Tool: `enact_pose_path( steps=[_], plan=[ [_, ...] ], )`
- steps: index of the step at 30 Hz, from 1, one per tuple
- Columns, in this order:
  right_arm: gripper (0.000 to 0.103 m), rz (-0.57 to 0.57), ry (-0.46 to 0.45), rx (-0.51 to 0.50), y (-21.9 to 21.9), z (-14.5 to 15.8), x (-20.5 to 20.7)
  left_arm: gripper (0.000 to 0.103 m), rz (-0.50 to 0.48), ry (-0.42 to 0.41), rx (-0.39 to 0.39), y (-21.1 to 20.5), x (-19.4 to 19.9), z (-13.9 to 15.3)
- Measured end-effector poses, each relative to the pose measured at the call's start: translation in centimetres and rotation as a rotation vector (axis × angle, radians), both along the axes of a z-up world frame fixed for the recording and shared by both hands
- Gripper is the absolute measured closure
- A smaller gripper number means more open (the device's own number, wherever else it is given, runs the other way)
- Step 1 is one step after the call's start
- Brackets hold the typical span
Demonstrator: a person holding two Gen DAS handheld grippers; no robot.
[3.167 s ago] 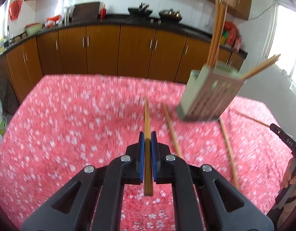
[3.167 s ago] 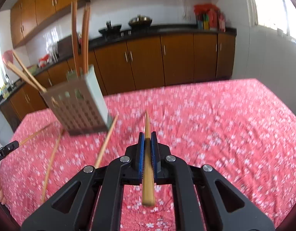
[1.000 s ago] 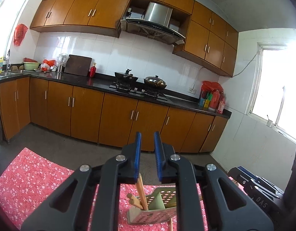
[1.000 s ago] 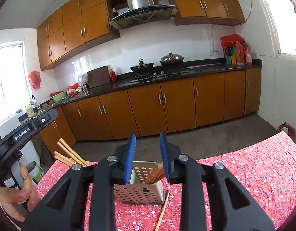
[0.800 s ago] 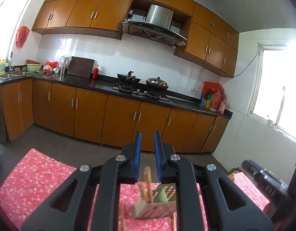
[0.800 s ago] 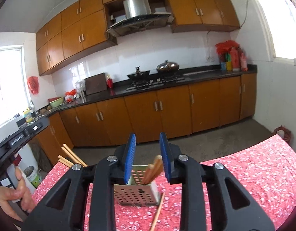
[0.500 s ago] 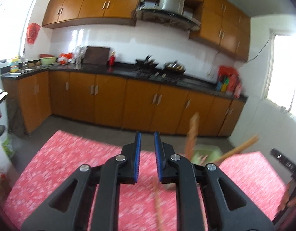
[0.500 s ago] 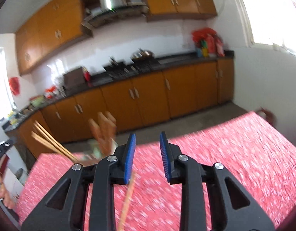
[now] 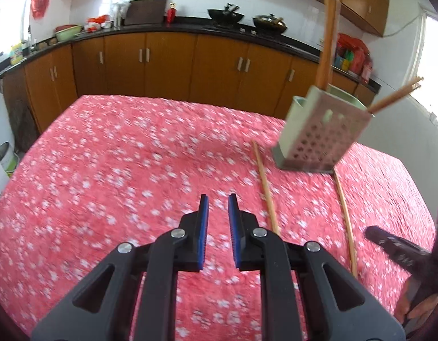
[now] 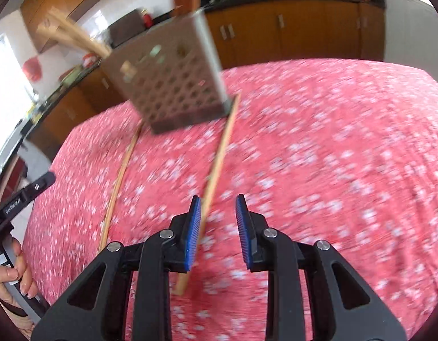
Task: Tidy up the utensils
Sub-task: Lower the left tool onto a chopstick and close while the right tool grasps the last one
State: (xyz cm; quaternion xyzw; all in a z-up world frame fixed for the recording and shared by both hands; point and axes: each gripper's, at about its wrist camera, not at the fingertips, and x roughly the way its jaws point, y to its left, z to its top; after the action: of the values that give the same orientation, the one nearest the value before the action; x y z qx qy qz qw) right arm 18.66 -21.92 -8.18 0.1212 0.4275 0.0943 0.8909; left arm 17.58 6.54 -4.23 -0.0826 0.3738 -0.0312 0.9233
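Observation:
A pale green perforated utensil holder (image 9: 321, 133) stands on the red flowered tablecloth (image 9: 119, 156) with several chopsticks standing in it (image 9: 327, 39). Two wooden chopsticks lie on the cloth in front of it, one (image 9: 266, 189) nearer my left gripper and one (image 9: 344, 216) further right. My left gripper (image 9: 218, 201) is open and empty above the cloth, left of them. In the right wrist view the holder (image 10: 167, 82) is close ahead, and my right gripper (image 10: 218, 203) is open with one lying chopstick (image 10: 216, 170) running beside its left finger. The other chopstick (image 10: 119, 176) lies to the left.
Brown kitchen cabinets and a black counter (image 9: 167, 25) with pots run behind the table. The other gripper and the hand that holds it show at the right edge of the left wrist view (image 9: 404, 253) and at the left edge of the right wrist view (image 10: 17, 199).
Both grippers held a chopstick 3.2 s ago and are now open and empty. Both have tilted down from the cabinets towards the table and the two lying chopsticks.

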Motion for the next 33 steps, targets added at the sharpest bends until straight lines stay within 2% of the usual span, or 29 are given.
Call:
enact_pose_path(
  steps=[4,10,23,29,33],
  plan=[
    [0.077,0.014,0.008,-0.027,1.8,-0.7,0.1,0.087,-0.036,0.022,-0.007,-1.7,0.0,-0.5],
    [0.093,0.003,0.006,-0.089,3.2,-1.6,0.4,0.087,-0.064,0.051,-0.029,-3.3,0.6,-1.1],
    [0.095,-0.215,0.02,-0.103,-4.4,-1.5,0.8,0.087,-0.158,0.107,-0.054,-6.9,1.2,-3.3],
    [0.095,-0.208,0.023,-0.126,-5.2,-1.6,0.8,0.087,-0.149,0.156,-0.02,-8.1,2.0,-4.9],
    [0.095,-0.2,0.02,-0.137,-5.0,-1.9,0.9,0.094,-0.121,0.156,0.01,-8.0,2.5,-5.6]
  ],
)
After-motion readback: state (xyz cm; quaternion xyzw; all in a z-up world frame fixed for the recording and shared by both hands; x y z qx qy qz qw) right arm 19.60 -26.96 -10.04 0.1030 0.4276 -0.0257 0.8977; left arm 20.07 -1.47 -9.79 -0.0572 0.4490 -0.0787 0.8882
